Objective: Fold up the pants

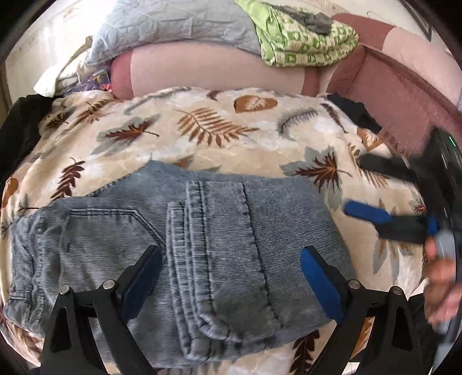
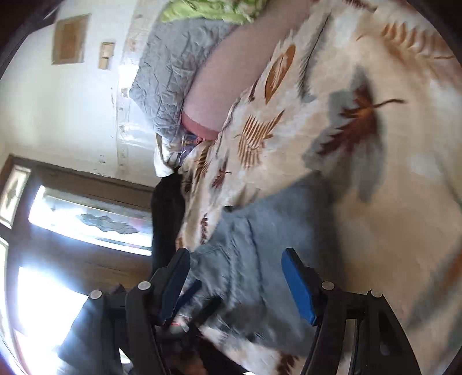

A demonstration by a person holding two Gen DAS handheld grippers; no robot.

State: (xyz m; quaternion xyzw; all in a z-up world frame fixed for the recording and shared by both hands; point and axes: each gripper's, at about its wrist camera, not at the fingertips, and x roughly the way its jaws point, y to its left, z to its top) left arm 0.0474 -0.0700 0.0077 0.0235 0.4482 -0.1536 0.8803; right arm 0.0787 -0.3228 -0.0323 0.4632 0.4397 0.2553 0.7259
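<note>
Folded light blue denim pants (image 1: 184, 245) lie in a compact stack on the leaf-print blanket (image 1: 225, 132). My left gripper (image 1: 231, 256) is open just above the stack, holding nothing. My right gripper (image 1: 355, 184) shows in the left wrist view off the pants' right edge, open and empty over the blanket. In the tilted, blurred right wrist view the right gripper (image 2: 235, 261) is open with the pants (image 2: 254, 259) lying between and beyond its fingers, apart from them.
A pink sofa back (image 1: 202, 72) carries a grey quilt (image 1: 173, 26) and a green patterned cloth (image 1: 303, 40). A dark garment (image 1: 355, 112) lies at the blanket's right. A bright window (image 2: 86, 219) and wall are at the left.
</note>
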